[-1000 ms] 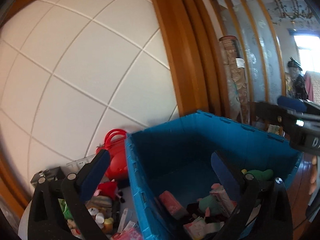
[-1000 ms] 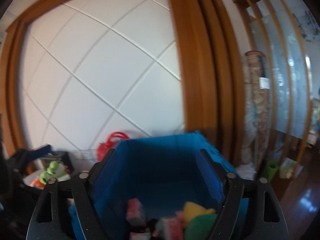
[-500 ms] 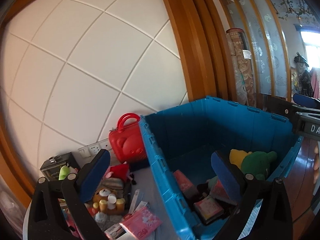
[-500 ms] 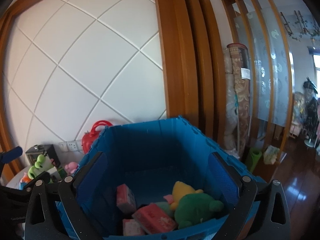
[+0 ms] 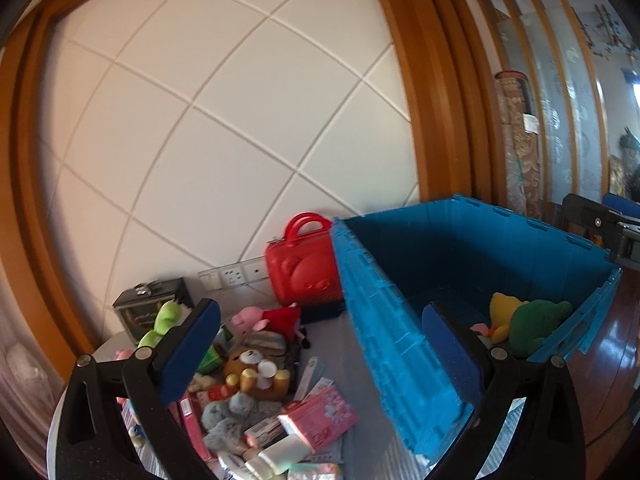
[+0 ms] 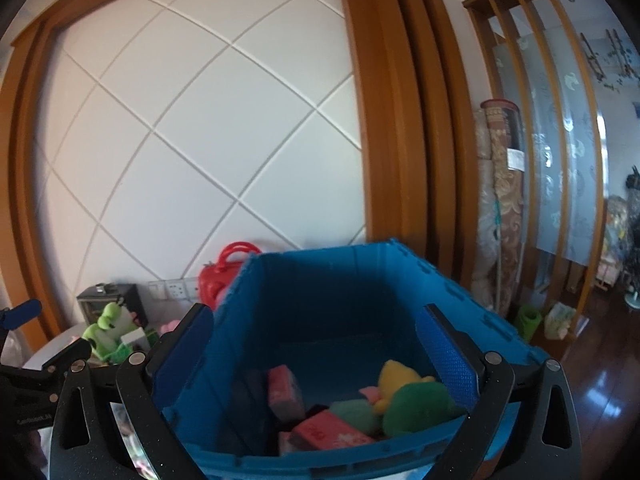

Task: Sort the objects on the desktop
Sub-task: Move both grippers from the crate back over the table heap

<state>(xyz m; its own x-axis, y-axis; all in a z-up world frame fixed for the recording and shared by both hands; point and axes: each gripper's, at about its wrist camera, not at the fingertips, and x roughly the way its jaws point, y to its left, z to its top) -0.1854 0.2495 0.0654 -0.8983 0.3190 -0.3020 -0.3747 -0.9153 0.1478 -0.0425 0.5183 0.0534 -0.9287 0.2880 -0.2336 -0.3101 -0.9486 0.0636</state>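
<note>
A blue plastic crate [image 5: 384,320] stands on the grey table and holds a green and yellow plush [image 5: 532,324] and pink packs [image 6: 324,432]. Left of it lies a pile: a brown bear plush [image 5: 256,372], a pink tissue pack [image 5: 320,416], a grey plush [image 5: 232,420], a pink pig doll [image 5: 272,318] and a green frog plush [image 5: 162,320]. My left gripper [image 5: 320,352] is open and empty above the pile and the crate's left wall. My right gripper [image 6: 316,356] is open and empty over the crate [image 6: 332,304].
A red toy suitcase [image 5: 304,264] stands against the white tiled wall behind the pile. A dark metal box [image 5: 152,308] sits at the back left. A wooden door frame [image 5: 436,100] rises behind the crate. Wooden floor [image 6: 600,392] lies to the right.
Both views have tipped down and shifted left, so more of the pile and the crate's contents show. Both grippers stay open and empty.
</note>
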